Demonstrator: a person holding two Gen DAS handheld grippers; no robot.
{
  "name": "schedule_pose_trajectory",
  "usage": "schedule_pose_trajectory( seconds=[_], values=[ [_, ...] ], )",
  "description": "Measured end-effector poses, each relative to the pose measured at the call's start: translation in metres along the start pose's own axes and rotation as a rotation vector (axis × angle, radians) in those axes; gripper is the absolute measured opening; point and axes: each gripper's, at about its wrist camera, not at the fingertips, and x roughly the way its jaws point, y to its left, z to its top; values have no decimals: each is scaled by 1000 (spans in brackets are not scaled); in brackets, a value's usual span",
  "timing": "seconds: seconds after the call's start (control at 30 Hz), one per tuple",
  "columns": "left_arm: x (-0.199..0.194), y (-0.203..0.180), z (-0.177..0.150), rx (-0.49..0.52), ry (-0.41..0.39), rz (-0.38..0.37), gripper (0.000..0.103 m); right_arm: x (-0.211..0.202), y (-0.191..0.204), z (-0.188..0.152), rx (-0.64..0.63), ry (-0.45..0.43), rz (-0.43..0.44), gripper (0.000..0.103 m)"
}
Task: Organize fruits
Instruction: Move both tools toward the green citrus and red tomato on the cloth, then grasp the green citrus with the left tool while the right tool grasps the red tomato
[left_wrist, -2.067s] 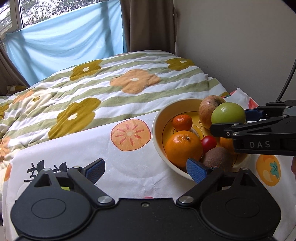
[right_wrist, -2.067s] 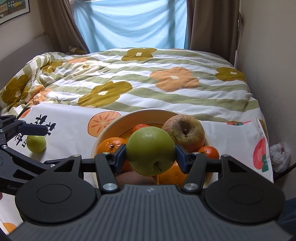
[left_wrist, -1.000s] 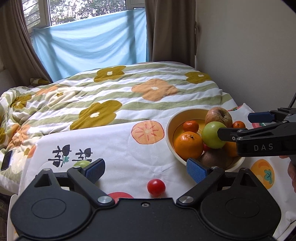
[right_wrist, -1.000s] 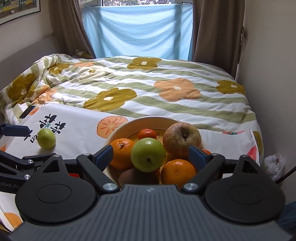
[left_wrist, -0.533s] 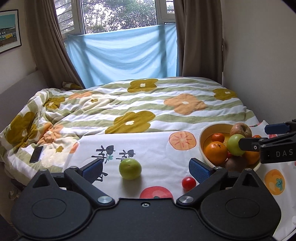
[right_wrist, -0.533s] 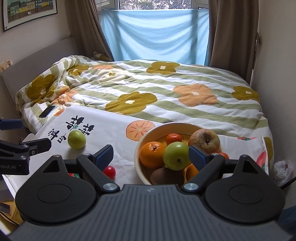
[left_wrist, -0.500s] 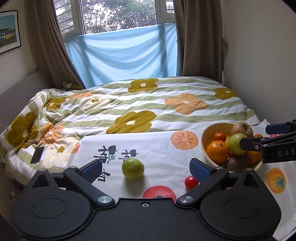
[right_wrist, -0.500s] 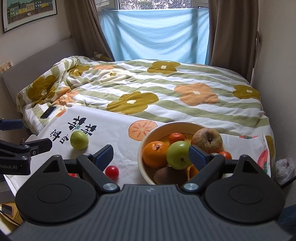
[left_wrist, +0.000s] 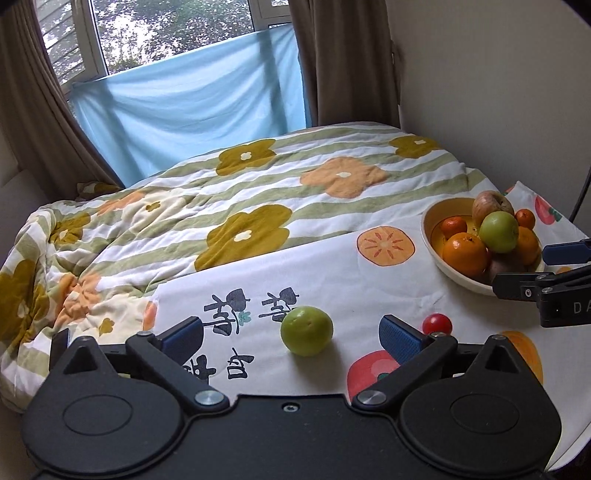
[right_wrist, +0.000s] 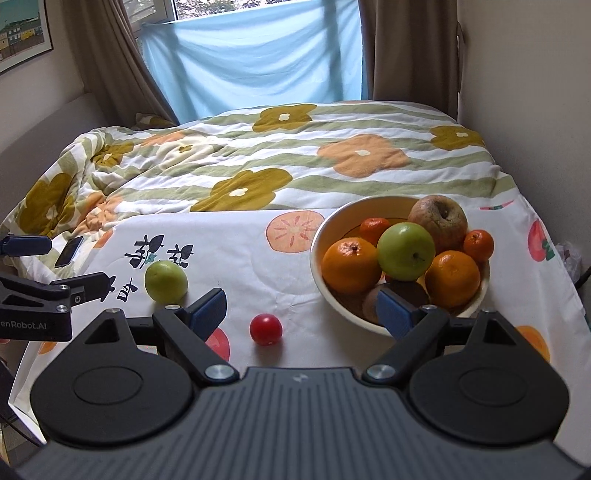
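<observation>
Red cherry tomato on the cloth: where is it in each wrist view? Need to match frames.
Left wrist: red cherry tomato sits lower right, just past the right fingertip, right of the loose green apple.
Right wrist: red cherry tomato sits low centre, between the fingers, on the cloth.
Shared landmark: the fruit bowl, right of the tomato in both.

The brown fruit low in the bowl is mostly hidden; its kind is unclear.
</observation>
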Motion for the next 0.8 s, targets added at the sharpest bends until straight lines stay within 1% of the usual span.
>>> schedule_pose_trajectory(
  seconds=[0.2, 0.3, 0.37, 0.43, 0.5, 0.63, 0.73, 0.8],
  values=[
    [39, 16, -2, 91, 5, -81, 102, 25, 19, -17, 74, 16, -64, 100],
    [58, 17, -3, 137, 10, -122, 102, 40, 25, -24, 103, 33, -96, 99],
    [70, 17, -5, 165, 19, -150, 99, 49, 28, -28, 117, 48, -113, 92],
    [81, 17, -7, 186, 31, -178, 97, 57, 31, -33, 130, 62, -127, 91],
    [93, 16, -9, 206, 51, -205, 94, 63, 34, -35, 138, 71, -143, 91],
    [110, 16, -14, 222, 75, -238, 92, 74, 39, -39, 155, 85, -163, 91],
    [119, 17, -16, 225, 92, -268, 85, 80, 43, -42, 168, 92, -174, 90],
    [125, 16, -16, 235, 102, -283, 77, 84, 45, -43, 170, 97, -180, 87]
  ],
)
